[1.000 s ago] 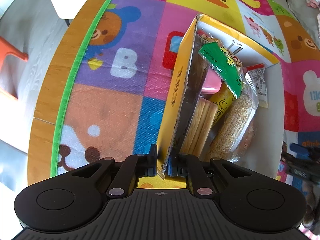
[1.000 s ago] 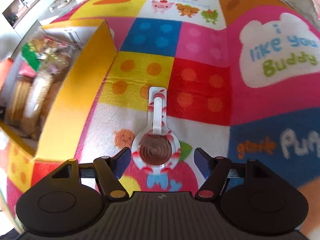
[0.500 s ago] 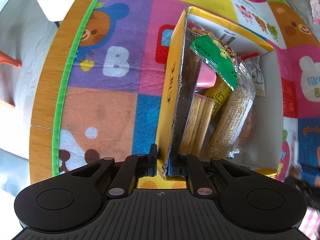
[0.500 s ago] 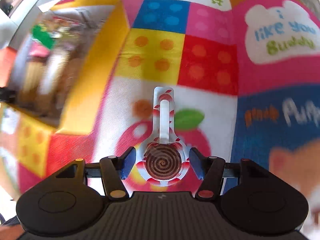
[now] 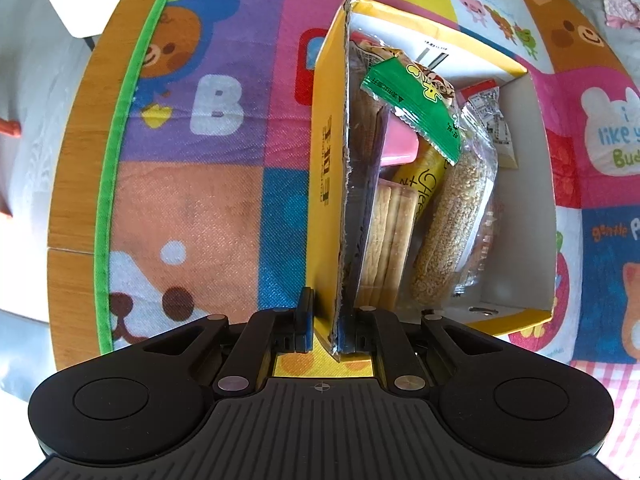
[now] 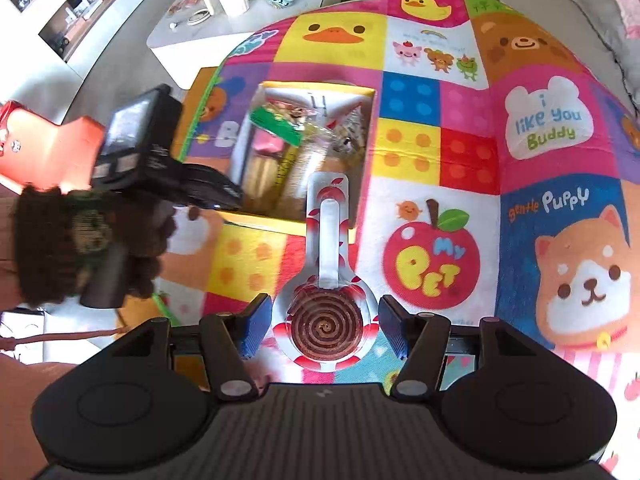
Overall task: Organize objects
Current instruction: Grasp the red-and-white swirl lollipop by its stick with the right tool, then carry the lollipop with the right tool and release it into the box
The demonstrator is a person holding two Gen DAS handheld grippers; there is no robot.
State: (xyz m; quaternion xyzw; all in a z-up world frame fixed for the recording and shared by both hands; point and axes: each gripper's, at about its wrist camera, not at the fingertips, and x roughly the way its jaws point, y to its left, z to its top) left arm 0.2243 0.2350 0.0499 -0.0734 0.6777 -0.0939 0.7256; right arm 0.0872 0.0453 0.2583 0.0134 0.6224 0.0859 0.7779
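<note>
A yellow cardboard box [image 5: 326, 184] stands on the colourful play mat, filled with snack packets: a green-topped packet [image 5: 416, 108], biscuit sticks [image 5: 386, 240] and a sesame bar [image 5: 452, 224]. My left gripper [image 5: 326, 330] is shut on the box's left wall near its front corner. My right gripper [image 6: 322, 330] is shut on a wrapped spiral lollipop [image 6: 328, 320] and holds it in the air, its stick end pointing over the box [image 6: 304, 152]. The left gripper also shows in the right wrist view [image 6: 160, 160], at the box's left side.
The mat [image 6: 552, 216] spreads wide to the right of the box. A wooden board edge [image 5: 76, 184] borders the mat at the left. A white low table [image 6: 224, 16] with cups and small items stands behind. An orange object [image 6: 52, 148] lies at the far left.
My right gripper has risen with the lollipop and swung toward the box, so the whole box and mat come into view. The left gripper keeps its hold; the box has shifted slightly.
</note>
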